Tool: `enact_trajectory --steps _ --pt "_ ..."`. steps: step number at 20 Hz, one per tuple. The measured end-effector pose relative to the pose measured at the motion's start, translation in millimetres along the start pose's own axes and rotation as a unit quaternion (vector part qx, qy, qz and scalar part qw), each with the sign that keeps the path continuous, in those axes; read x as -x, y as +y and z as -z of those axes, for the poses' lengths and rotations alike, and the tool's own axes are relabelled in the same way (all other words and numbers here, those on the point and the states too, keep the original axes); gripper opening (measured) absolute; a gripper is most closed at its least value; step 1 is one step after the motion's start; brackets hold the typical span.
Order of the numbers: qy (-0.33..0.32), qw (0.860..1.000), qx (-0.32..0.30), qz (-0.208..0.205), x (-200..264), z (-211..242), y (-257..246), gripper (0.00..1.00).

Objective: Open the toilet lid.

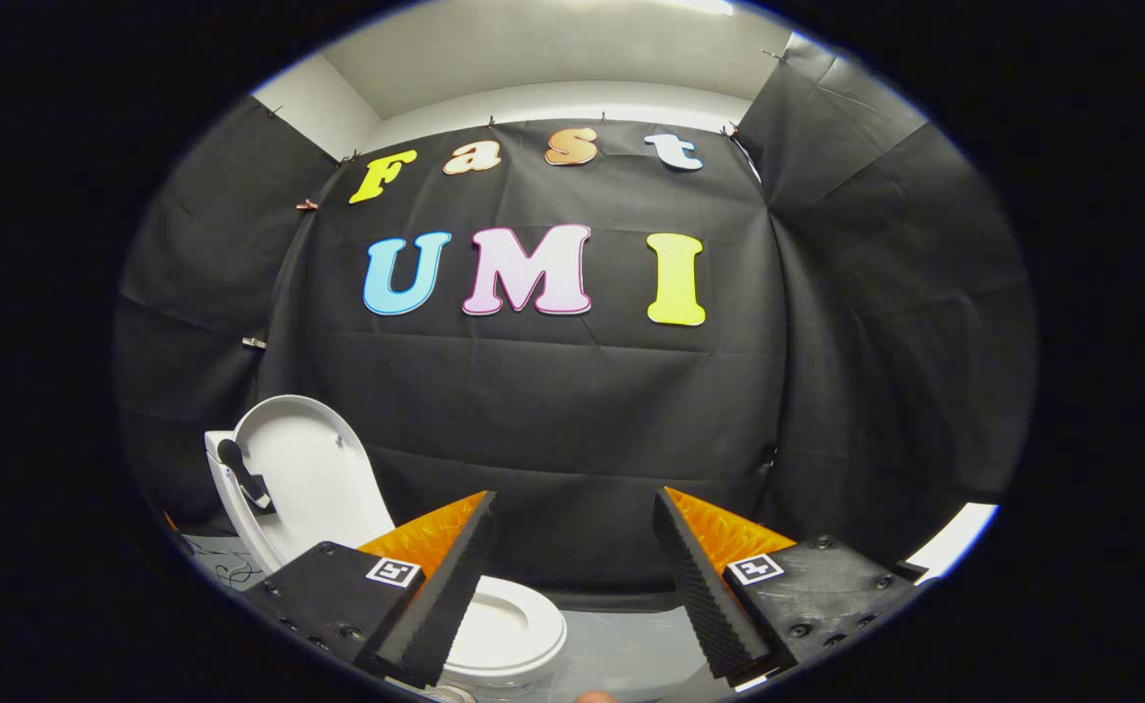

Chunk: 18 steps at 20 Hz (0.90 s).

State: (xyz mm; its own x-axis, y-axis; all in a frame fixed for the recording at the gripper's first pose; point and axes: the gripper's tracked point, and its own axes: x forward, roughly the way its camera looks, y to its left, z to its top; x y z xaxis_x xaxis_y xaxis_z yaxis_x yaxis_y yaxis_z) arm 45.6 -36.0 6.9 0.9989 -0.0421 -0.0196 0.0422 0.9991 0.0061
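Starting at the lower left of the frame: the toilet lid stands raised, leaning back and a touch tilted, its pale inner face turned toward the camera. A dark hinge piece sits along its left edge. Below that, in the bottom-left corner, a bit of thin cable lies on the grey floor.

Moving right, low in the frame: the toilet seat is down on the bowl, a white ring half hidden behind the left finger. The lid rises up and to the left of it.

Now the gripper at the bottom centre: fingers spread wide apart, nothing between them, nothing touched. Each finger mount carries a small square marker. The gap between the tips looks onto black cloth and the strip of floor. The toilet sits to the left of that gap, the seat just behind the left finger, the lid well clear of both fingers.

Across the middle and right of the frame: the black cloth wall, creased, with a pale ceiling at the top. At lower right, a white strip shows past the cloth's edge.
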Motion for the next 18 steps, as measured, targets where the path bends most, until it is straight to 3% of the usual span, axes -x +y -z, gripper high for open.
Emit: enact_trajectory --steps 18 --pt "0.009 1.000 -0.028 -0.005 1.1 3.1 0.3 0.98"
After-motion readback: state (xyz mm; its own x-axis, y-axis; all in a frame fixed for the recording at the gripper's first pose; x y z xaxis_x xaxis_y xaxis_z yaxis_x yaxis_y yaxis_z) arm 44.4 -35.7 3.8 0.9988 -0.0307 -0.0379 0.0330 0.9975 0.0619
